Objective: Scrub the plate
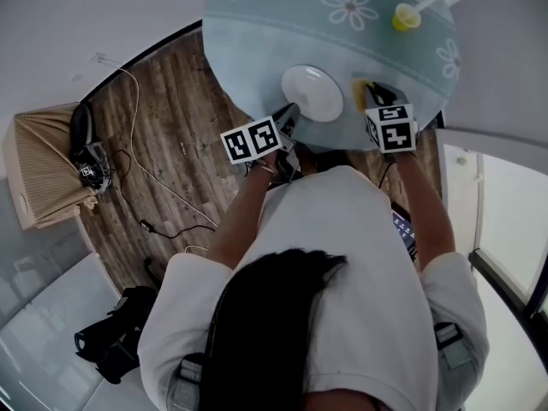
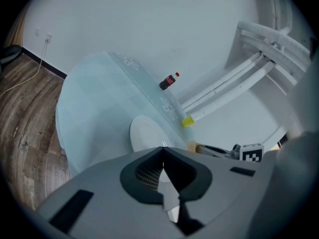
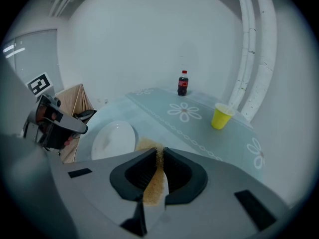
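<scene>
A white plate (image 1: 312, 91) (image 3: 112, 138) lies near the front edge of the round, pale blue table (image 1: 257, 32). My left gripper (image 1: 289, 112) (image 2: 163, 148) is at the plate's near left rim. Its jaws are shut, and the plate's edge (image 2: 144, 133) runs in between their tips. My right gripper (image 1: 373, 92) (image 3: 160, 151) hangs just right of the plate, a little above the cloth, shut on a yellow-brown sponge (image 3: 153, 183). The sponge (image 1: 358, 91) sticks out past the tips towards the plate.
A yellow paper cup (image 1: 405, 17) (image 3: 221, 116) stands at the table's far right. A small cola bottle (image 3: 183, 83) (image 2: 169, 81) stands at the far rim. White pipes (image 2: 234, 78) run along the wall behind. A cable (image 1: 145, 174) lies on the wood floor at left.
</scene>
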